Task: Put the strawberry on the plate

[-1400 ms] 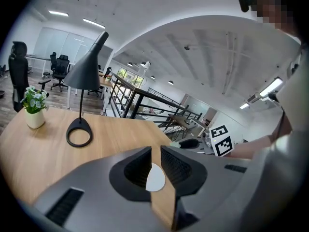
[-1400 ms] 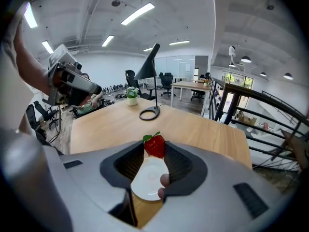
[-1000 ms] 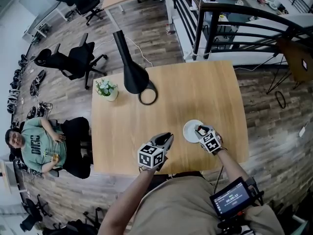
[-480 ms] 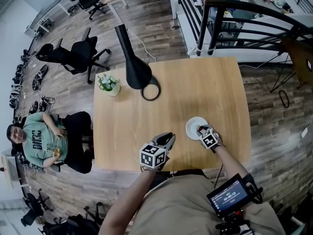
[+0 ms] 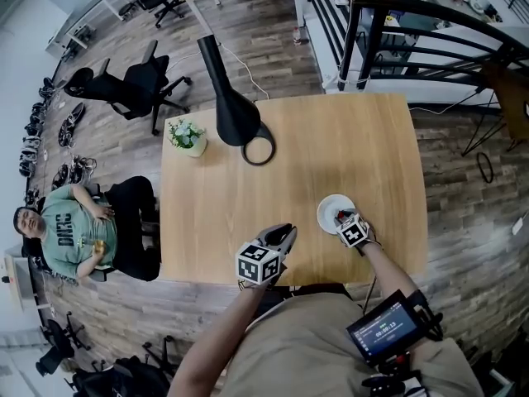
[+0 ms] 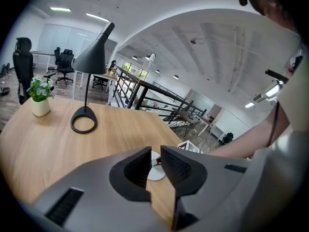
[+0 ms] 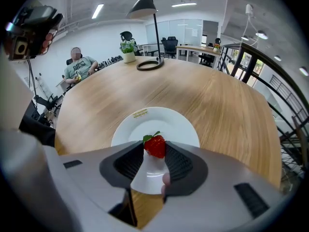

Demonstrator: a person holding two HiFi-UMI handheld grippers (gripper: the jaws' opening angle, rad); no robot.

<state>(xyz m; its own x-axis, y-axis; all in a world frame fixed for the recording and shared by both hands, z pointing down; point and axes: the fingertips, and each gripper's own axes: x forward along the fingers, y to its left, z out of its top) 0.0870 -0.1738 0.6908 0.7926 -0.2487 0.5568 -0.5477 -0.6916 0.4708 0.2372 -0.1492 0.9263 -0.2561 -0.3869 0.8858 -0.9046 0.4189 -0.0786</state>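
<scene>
Strawberry (image 7: 155, 145) — you are clamping it between the jaws of the right gripper (image 7: 154, 154), holding it over the plate (image 7: 145, 121). Your left gripper (image 6: 155, 162) is hovering near the table (image 5: 347, 155) edge — jaws narrowly apart, empty.

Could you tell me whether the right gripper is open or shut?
Shut: the right gripper pinches the red strawberry over the round white plate.

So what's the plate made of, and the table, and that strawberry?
Plate: looks like glazed white ceramic, smooth and shiny, with a glint of light on it. Table: wood or a wood-look top, matte, with grain stripes. Strawberry: red with green leaves; I can't tell whether it's real or plastic.
</scene>
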